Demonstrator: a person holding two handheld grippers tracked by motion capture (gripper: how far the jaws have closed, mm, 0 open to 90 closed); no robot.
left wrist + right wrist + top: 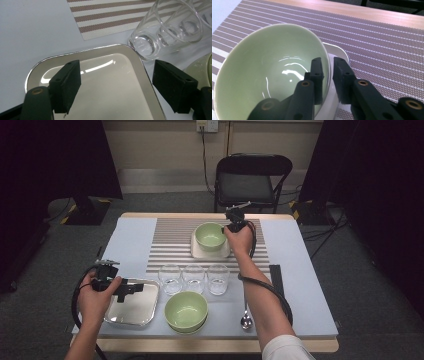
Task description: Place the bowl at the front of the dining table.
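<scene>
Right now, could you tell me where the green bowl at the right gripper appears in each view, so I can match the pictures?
High view: the green bowl sits on the white plate, upper centre, beside the right gripper.
Right gripper view: it fills the left half, its rim between the jaws.
Left gripper view: not in it; the green edge at the far right belongs to the other bowl.
Shared landmark: the striped mat.

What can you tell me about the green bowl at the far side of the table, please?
The far green bowl is pale green, glossy like glazed ceramic, empty and upright. It sits on a white square plate on the striped placemat. The right tool straddles its rim, one jaw inside, one outside; a slight gap seems to separate the pads from the wall.
</scene>
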